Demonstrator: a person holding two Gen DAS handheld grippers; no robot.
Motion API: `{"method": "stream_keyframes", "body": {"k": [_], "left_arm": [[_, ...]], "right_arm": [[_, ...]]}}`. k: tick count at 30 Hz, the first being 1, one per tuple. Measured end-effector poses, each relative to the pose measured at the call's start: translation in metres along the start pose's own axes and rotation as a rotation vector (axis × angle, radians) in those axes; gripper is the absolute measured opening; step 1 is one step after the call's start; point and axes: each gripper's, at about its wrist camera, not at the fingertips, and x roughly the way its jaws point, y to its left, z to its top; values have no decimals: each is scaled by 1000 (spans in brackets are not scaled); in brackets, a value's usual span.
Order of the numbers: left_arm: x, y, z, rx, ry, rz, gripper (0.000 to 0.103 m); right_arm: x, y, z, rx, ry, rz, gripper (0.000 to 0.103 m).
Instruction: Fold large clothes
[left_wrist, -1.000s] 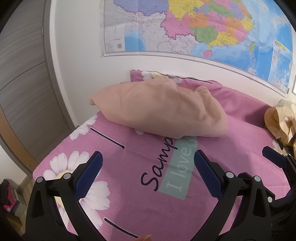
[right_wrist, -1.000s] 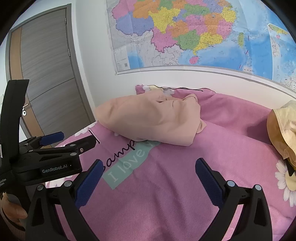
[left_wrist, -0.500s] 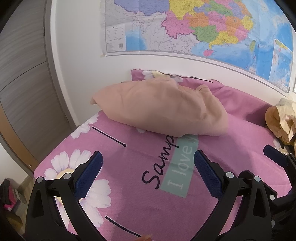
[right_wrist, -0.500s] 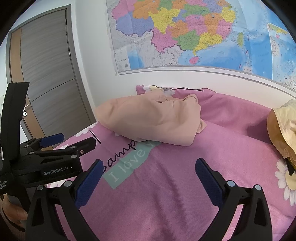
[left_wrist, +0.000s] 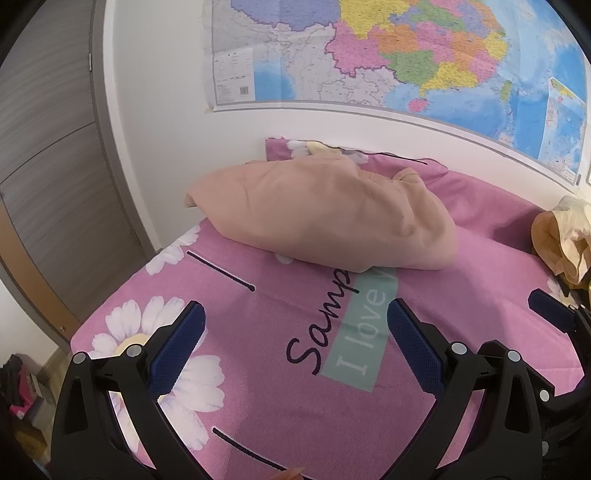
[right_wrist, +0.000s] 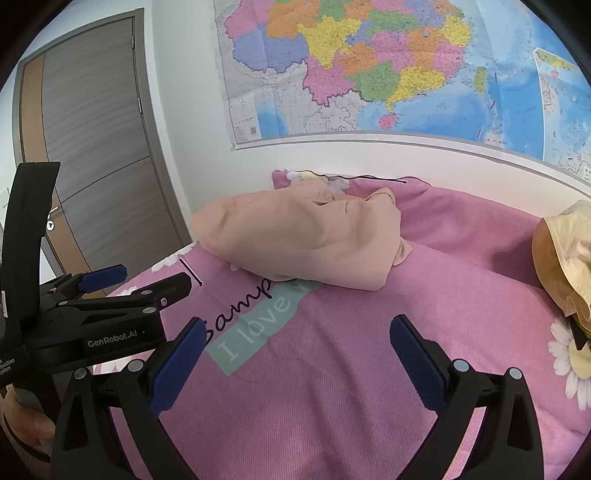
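Left gripper (left_wrist: 295, 332) hangs spread wide over the pink bedsheet (left_wrist: 258, 369), gripping nothing; ahead, the peach garment (left_wrist: 325, 218) lies bunched near the wall; right gripper (right_wrist: 295, 347) likewise splayed and empty; far right, a yellow garment (right_wrist: 565, 251) sits crumpled.

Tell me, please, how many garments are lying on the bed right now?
2. A peach garment lies bunched toward the head of the pink bedspread, and a pale yellow garment sits crumpled at the right edge, partly cut off. More may lie out of frame.
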Motion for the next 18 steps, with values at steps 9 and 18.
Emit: {"method": "stream_keyframes", "body": {"k": [9,18], "left_arm": [[-1,0,0,2,-2,3,97],[-2,1,-2,2,-2,5,97]], "right_arm": [[-3,3,0,-2,-7,-2,97],[-4,4,-1,-5,-5,-4,97]]}}
